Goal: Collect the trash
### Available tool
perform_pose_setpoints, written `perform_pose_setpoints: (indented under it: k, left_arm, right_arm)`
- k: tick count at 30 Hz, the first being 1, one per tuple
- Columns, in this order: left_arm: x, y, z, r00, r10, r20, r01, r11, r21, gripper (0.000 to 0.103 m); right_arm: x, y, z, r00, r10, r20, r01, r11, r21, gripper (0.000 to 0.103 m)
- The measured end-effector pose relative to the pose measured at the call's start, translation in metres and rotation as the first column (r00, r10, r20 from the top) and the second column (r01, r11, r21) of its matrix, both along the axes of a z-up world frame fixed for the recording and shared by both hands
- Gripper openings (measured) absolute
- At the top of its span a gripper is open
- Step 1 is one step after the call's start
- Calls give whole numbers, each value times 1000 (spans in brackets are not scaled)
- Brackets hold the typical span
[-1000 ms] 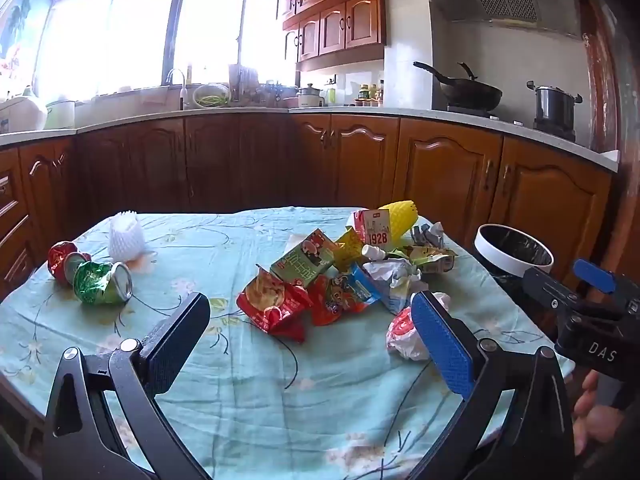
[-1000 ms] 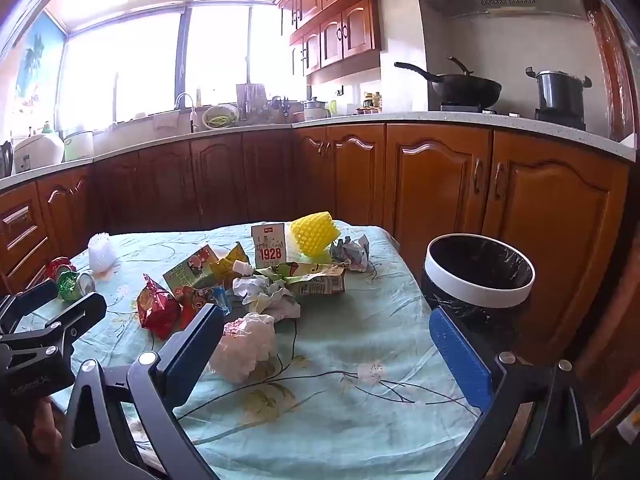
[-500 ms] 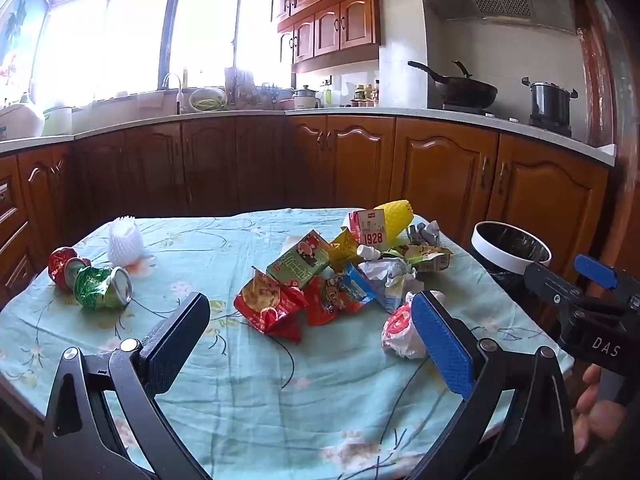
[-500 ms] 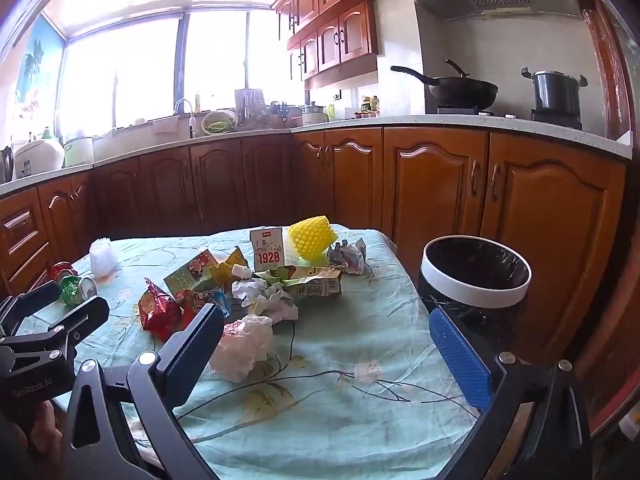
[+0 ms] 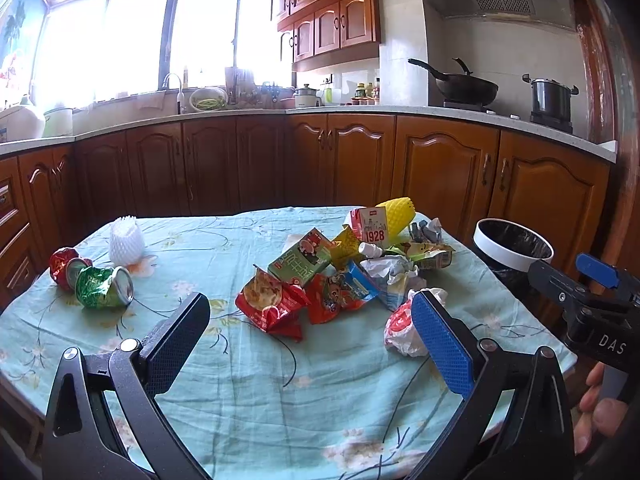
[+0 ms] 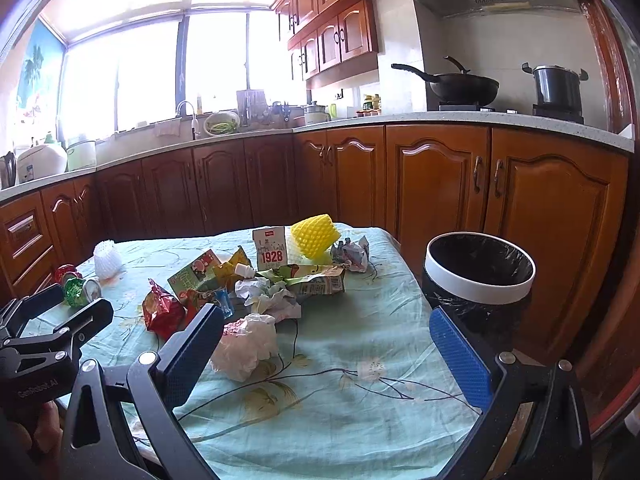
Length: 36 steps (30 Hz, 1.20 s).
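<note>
Table with floral light-green cloth (image 5: 280, 392) stands before the brown wooden base cabinets (image 5: 440, 176). Two crushed drink cans (image 5: 102, 286) lie at its left edge, the white foam fruit net (image 5: 126, 236) just behind them. The heap of crumpled wrappers and cartons (image 5: 344, 272) occupies centre-right, with the crumpled white plastic bag (image 6: 248, 346) before it. The white-rimmed black-lined round bin (image 6: 480, 276) stands off the table's right side.
</note>
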<state>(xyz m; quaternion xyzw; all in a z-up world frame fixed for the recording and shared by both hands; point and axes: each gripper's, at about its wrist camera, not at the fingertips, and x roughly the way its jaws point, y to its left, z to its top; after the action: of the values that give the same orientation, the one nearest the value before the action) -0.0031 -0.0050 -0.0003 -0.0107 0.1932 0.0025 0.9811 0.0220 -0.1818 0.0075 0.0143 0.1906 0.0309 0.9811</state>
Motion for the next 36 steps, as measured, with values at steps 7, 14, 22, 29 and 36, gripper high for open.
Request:
perform_pose_setpoints:
  k: [7, 14, 22, 29, 36]
  left_arm:
    - [1, 0, -1, 1000, -2, -3, 2, 1000, 1, 103]
    - [1, 3, -1, 1000, -1, -4, 1, 1000, 1, 103]
    - [1, 0, -1, 1000, -2, -2, 2, 1000, 5, 103]
    - [2, 0, -1, 1000, -3, -4, 3, 1000, 4, 103]
    - [2, -1, -1, 1000, -4, -7, 4, 1000, 3, 103]
  right_arm:
    - [1, 0, -1, 1000, 12, -1, -12, 1000, 11, 103]
    - [0, -1, -3, 1000, 16, -1, -16, 1000, 19, 103]
    - [0, -1, -3, 1000, 19, -1, -19, 1000, 22, 103]
    - [0, -1, -4, 1000, 27, 1, -27, 999, 24, 103]
    - [0, 0, -4, 999, 32, 1, -32, 999, 30, 103]
